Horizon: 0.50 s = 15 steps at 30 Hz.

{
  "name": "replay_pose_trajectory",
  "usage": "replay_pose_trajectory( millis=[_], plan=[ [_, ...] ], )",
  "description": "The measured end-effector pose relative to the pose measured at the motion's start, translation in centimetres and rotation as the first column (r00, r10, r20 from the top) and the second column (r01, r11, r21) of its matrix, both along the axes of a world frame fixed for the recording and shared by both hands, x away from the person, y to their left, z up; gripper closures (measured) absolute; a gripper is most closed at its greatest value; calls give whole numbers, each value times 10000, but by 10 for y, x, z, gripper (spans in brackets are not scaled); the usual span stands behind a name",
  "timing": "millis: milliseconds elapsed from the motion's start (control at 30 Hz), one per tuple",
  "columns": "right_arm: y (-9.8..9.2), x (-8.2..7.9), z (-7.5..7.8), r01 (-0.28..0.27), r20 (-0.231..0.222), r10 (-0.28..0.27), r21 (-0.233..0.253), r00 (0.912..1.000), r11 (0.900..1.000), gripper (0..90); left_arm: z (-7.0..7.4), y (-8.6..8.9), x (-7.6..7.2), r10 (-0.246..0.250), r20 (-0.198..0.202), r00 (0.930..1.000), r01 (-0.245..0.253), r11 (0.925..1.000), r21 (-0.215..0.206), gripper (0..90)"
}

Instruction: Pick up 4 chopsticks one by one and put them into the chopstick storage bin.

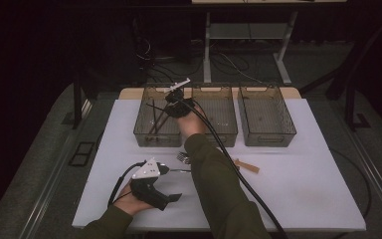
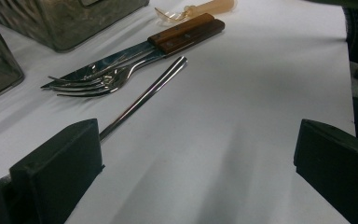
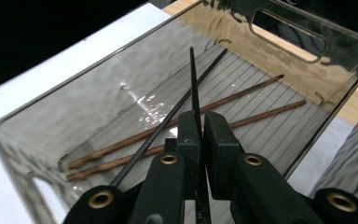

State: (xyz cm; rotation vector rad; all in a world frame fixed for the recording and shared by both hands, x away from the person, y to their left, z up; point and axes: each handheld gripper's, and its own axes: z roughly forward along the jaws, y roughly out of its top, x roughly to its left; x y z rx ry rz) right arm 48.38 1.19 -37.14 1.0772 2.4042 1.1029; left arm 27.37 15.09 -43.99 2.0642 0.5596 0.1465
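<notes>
High view: right claw [image 1: 175, 95] over the left bin [image 1: 144, 130] at 11 o'clock on the tabletop [image 1: 303, 179]; left claw [image 1: 171, 191] low at 7 o'clock.
Left claw view: jaws wide apart, nothing held; fork [image 2: 93, 81], knife [image 2: 177, 37] at 11 o'clock.
Right claw view: jaws clamped on black chopstick [image 3: 193, 88], tip pointing 12 o'clock, above two brown chopsticks [image 3: 242, 98] in the bin.

Two clear bins stand side by side along the far edge of the surface [image 1: 298, 164]: the middle bin [image 1: 222, 130] and the right bin [image 1: 267, 134]. Near the surface's middle, just in front of the bins, lie a fork [image 2: 103, 80], a wooden-handled knife [image 2: 186, 32], a metal chopstick [image 2: 144, 97] and a translucent plastic spoon [image 2: 200, 8], close together.
</notes>
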Motion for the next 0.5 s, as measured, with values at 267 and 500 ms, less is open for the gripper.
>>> replay_pose_trajectory(
  millis=[267, 500],
  plan=[
    [2, -1, 0, 47, 81, -47, 20, 10000, 10000, 617, 0, 0, 0, -23, 8, 10000, 23, 10000, -37, 0],
    [-9, -5, 6, -420, -226, 430, 423, 9988, 9982, 503, 0, 0, 0, -20, 19, 10000, 20, 10000, -27, 0]
  ],
)
